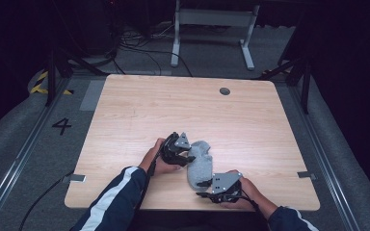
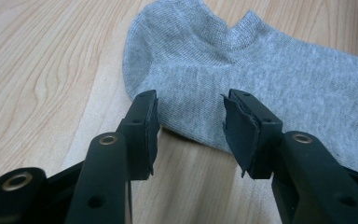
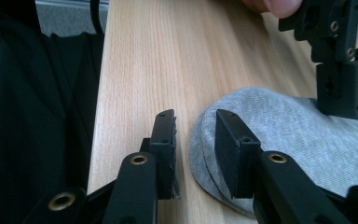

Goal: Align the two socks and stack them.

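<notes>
A grey ankle sock lies flat on the wooden table near its front edge. My left gripper is at the sock's left side. In the left gripper view its jaws stand open, just above the sock's near edge, below the cuff opening. My right gripper is at the sock's near end. Its jaws are open with a gap, one on the bare wood and one over the sock's rounded end. The left gripper shows beyond, over the sock.
The table's front edge runs close beside the right gripper, with a person's dark sleeve below it. A round cable hole sits at the table's far right. Beyond the table stand a grey metal frame and floor cables.
</notes>
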`<state>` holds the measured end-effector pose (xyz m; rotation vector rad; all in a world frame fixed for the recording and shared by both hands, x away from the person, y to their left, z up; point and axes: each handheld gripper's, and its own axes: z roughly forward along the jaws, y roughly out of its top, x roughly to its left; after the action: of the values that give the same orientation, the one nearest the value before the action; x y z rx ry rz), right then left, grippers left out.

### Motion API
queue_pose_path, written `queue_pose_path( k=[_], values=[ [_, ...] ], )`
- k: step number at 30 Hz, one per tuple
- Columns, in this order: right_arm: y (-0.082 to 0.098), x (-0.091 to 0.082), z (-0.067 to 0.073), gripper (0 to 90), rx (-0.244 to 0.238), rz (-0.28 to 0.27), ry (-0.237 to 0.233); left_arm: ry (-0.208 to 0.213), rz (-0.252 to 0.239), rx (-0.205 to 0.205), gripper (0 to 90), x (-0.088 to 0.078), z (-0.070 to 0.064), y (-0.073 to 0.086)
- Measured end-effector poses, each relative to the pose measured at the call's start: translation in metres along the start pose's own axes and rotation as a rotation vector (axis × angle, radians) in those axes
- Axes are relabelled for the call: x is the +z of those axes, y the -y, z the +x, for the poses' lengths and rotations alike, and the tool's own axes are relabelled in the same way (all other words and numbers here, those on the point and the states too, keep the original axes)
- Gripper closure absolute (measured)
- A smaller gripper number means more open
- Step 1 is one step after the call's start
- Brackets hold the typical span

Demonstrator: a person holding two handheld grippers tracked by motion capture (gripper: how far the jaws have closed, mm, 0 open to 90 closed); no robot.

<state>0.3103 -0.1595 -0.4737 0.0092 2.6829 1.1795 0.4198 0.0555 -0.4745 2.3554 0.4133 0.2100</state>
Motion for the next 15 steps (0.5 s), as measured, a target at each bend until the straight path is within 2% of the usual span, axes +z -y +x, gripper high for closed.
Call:
queue_pose_path(
  k=[4,7,8,9,15],
  values=[
    [0.0025,0.0047,-0.0018,68.5,0.0,0.012,-0.003,0.003,-0.002,-0.003,54.5,0.0003,0.0003,0.001],
    [0.0049,0.0051,-0.004,69.3,0.023,-0.002,-0.011,0.002,0.0,0.007,54.6,0.0002,0.0005,0.001],
    [0.007,0.0053,-0.0064,74.6,0.052,-0.009,-0.014,0.003,-0.002,0.0,54.6,0.0004,0.0004,0.0012],
    [0.008,0.0056,-0.0075,76.9,0.056,-0.014,-0.008,0.006,-0.004,-0.005,54.6,0.0007,0.0005,0.0016],
    [0.0088,0.0059,-0.0085,84.1,0.034,-0.014,0.01,0.008,-0.01,-0.005,54.5,0.0007,0.0012,0.0026]
  ],
)
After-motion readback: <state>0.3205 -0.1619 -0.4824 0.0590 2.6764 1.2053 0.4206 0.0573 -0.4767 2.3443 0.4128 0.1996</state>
